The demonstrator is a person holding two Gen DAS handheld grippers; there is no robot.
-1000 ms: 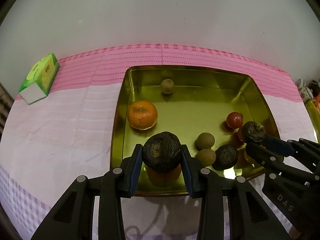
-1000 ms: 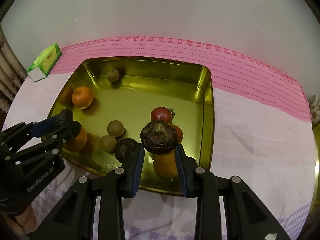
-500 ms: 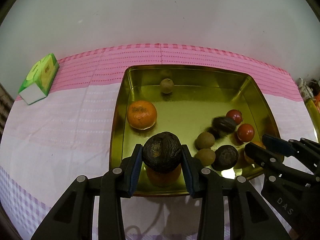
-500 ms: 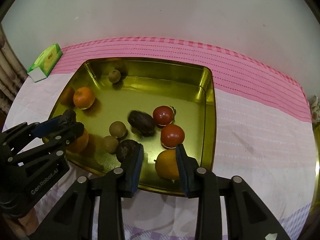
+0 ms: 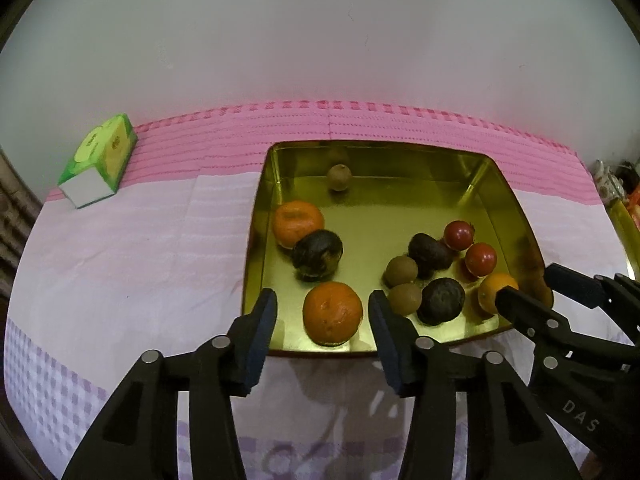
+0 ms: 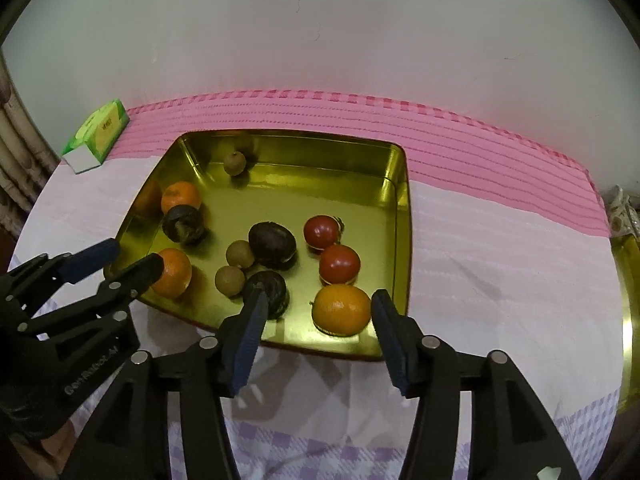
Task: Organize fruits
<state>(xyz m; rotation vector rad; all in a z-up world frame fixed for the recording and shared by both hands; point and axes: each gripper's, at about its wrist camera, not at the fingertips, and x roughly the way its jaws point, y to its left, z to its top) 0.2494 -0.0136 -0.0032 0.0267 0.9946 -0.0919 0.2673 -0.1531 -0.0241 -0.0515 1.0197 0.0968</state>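
While the worktop (image 5: 120,280) lay under its pink-and-white cloth, the gold tray (image 5: 400,160) sat on it near the wall and held all the fruit in view. A green box (image 5: 100,160) stood well apart at the far left.

The left hand-held gripper (image 5: 322,322) hung over the tray's near edge. Its jaws had just been opening and now stood apart with nothing clamped, an orange (image 5: 332,312) lying in the tray below the gap. The right hand-held gripper (image 6: 316,330) had also just been opening; its jaws were apart and empty above another orange (image 6: 341,310) at the near right corner.

A third orange (image 5: 298,224) touched a dark wrinkled fruit (image 5: 316,254) on the left side. Two more dark fruits (image 5: 430,254) (image 5: 442,300) lay with two brown fruits (image 5: 401,271) (image 5: 406,299) in the middle, two red tomatoes (image 5: 459,235) (image 5: 481,259) just beside them, and a single brown fruit (image 5: 339,177) alone at the back.

The risk, as I judged it, was rolling: the fruit was round and the tray floor smooth, so anything let go from a height might run on and knock its neighbours out of their groups. The kinds remained mixed, so the sorting seemed unfinished. Either gripper reaching in low could also catch the tray's raised rim and shift everything.
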